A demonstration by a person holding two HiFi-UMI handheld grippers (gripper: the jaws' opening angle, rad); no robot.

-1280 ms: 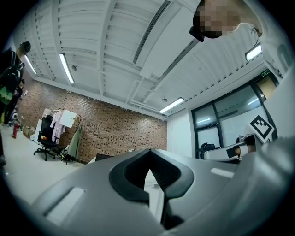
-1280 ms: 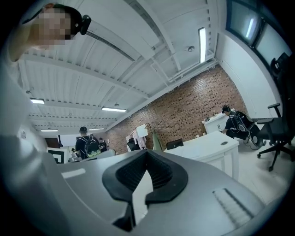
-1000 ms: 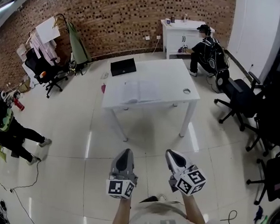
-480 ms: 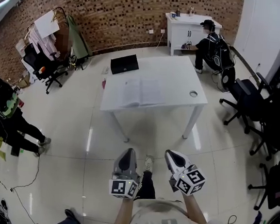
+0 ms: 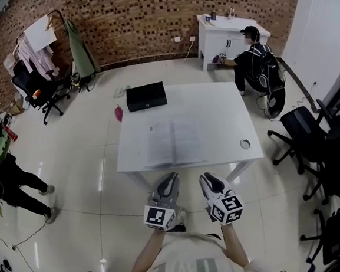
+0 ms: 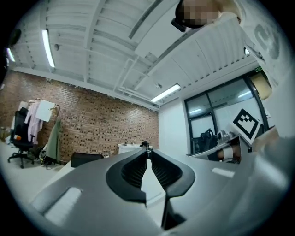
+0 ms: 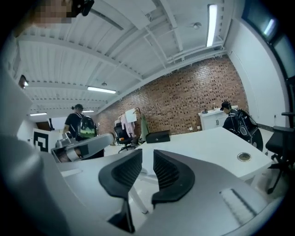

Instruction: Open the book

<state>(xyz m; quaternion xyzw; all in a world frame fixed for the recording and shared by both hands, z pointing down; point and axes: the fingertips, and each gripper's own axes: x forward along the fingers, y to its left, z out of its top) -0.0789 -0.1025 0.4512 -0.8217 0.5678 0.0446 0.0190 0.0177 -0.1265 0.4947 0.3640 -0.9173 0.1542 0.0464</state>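
Note:
A pale book (image 5: 172, 140) lies flat near the middle of the white table (image 5: 219, 116), faint against the top. Both grippers hover at the table's near edge, short of the book. My left gripper (image 5: 167, 185) points level across the table; its jaws are just beginning to open, the tips (image 6: 147, 154) still almost touching, with nothing between them. My right gripper (image 5: 208, 183) tilts slightly down and its jaws are opening, with a clear gap (image 7: 147, 159) and nothing between them. The table top (image 7: 207, 143) stretches ahead of it.
A black case (image 5: 146, 96) sits at the table's far left corner and a round cable hole (image 5: 245, 144) at its right edge. Office chairs (image 5: 304, 123) stand to the right. One person (image 5: 254, 57) crouches by a white cabinet; another (image 5: 2, 165) stands at left.
The table has come much closer as the wearer walked up to it, and both grippers now reach its near edge. The right gripper's jaws have parted.

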